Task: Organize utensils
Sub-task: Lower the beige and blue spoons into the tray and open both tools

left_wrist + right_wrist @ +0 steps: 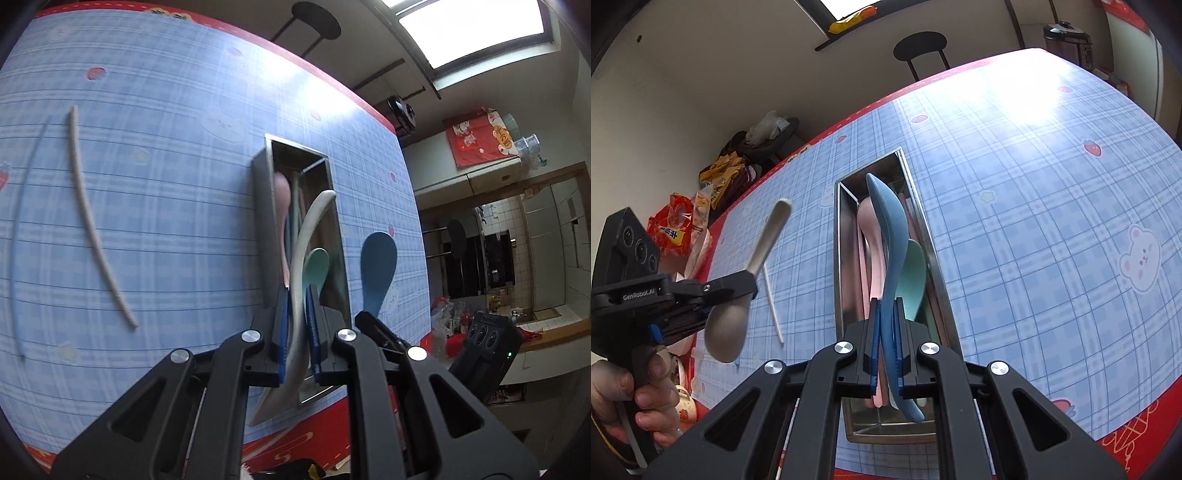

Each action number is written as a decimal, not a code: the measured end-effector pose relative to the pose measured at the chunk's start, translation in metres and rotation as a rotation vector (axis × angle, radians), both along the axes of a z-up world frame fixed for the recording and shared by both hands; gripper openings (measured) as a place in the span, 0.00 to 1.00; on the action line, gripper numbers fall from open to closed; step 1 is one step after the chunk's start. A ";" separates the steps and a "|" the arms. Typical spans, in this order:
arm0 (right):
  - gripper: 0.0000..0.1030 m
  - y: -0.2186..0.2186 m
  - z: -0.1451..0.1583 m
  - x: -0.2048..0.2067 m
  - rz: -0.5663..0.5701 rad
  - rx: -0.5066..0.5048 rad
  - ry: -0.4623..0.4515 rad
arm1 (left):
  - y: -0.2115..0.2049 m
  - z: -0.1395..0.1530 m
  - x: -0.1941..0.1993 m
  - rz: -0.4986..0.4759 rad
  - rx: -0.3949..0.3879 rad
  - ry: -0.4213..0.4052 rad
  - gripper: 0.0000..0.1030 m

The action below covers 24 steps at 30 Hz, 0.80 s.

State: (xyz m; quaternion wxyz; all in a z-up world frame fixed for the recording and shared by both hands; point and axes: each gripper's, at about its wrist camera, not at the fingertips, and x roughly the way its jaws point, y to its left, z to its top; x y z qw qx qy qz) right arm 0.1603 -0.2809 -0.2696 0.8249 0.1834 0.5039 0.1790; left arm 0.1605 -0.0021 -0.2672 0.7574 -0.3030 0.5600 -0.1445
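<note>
A long steel utensil box (pixel 264 206) (pixel 840 258) lies on the blue plaid table. Inside it are a pink spoon (pixel 281 195) (pixel 873 254) and a mint green spoon (pixel 316 264) (pixel 914 280). My left gripper (pixel 298 328) (pixel 709 295) is shut on a grey-white spoon (pixel 306 240) (pixel 727 328), held above the box. My right gripper (pixel 885 332) is shut on a blue spoon (pixel 890 229) (pixel 377 266), held above the box lengthwise. In the left wrist view only the right gripper's black finger (pixel 373 325) shows, under the blue spoon.
Two chopsticks lie on the cloth left of the box: a ribbed white one (pixel 92 221) and a pale blue one (pixel 22 236). One chopstick (pixel 772 302) shows in the right wrist view. Snack bags (pixel 677 229) sit off the table's left edge. A black stool (pixel 921 48) stands beyond.
</note>
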 end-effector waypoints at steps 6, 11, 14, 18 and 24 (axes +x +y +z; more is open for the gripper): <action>0.07 0.006 -0.020 -0.003 0.006 0.022 0.077 | -0.030 -0.017 0.028 -0.001 0.027 0.022 0.13; 0.07 0.013 -0.030 0.002 0.000 0.020 0.120 | -0.040 -0.030 0.051 0.033 -0.002 0.052 0.13; 0.07 0.021 -0.034 0.006 0.005 0.007 0.135 | -0.046 -0.040 0.063 0.050 -0.012 0.080 0.13; 0.07 0.032 -0.039 0.008 0.022 -0.011 0.148 | -0.054 -0.048 0.076 0.081 0.006 0.094 0.13; 0.07 0.039 -0.046 0.015 0.024 -0.003 0.171 | -0.054 -0.058 0.088 0.114 0.003 0.106 0.13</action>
